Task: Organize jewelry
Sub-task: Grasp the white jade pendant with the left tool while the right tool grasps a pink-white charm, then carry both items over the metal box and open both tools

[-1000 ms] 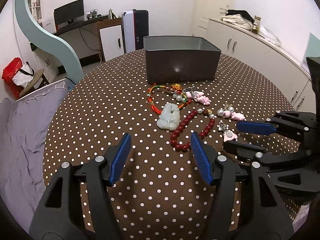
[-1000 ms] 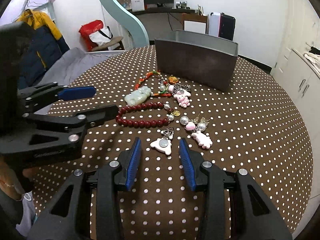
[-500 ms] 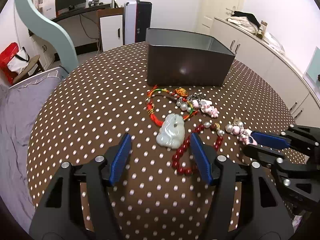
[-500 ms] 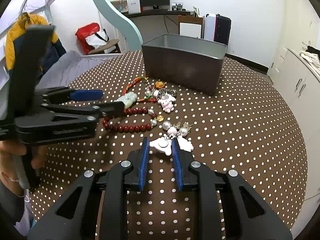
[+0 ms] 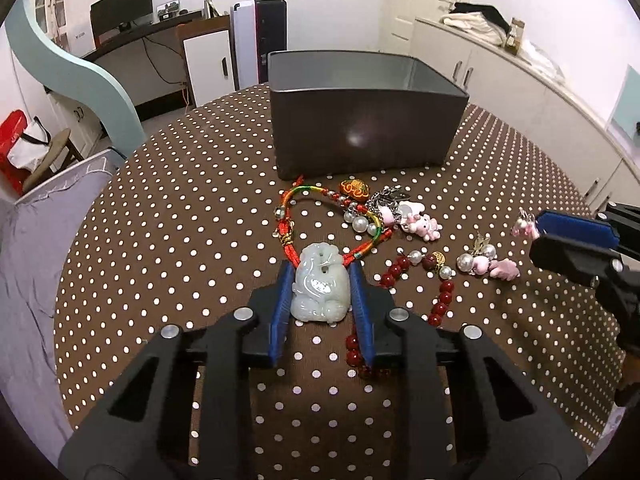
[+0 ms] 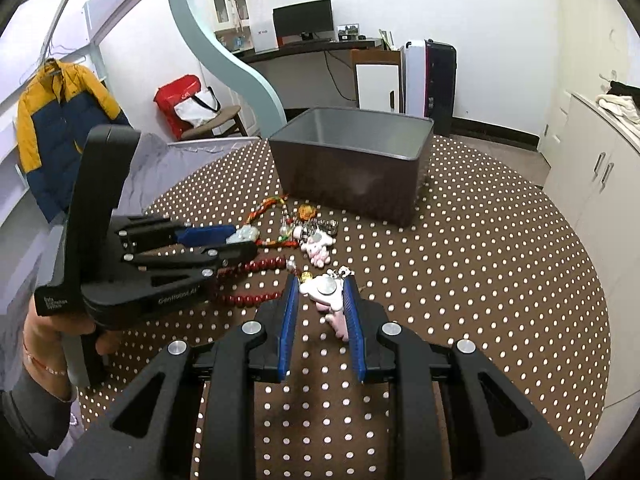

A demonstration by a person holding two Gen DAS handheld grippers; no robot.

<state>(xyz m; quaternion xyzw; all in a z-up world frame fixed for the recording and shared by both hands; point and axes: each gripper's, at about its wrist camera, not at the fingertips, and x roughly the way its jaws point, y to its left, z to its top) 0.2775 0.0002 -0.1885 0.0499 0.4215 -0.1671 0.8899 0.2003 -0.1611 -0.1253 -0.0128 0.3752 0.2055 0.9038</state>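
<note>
A pale jade pendant lies on the dotted brown tablecloth, tied to a red and multicolour cord. My left gripper is closing, and its blue pads touch both sides of the pendant. A red bead bracelet runs under its right finger. My right gripper is shut on a white and pink charm and holds it just above the cloth. In the left wrist view that charm shows at the tip of the right gripper. The dark grey box stands open behind the jewelry.
A pink bunny charm and a pearl charm lie between the grippers. A hand holds the left gripper. A grey bed lies off the table's left edge, white cabinets to the right.
The left gripper moved forward over the jade pendant and its jaws narrowed onto it. The right gripper closed on the white and pink charm and lifted it a little.
</note>
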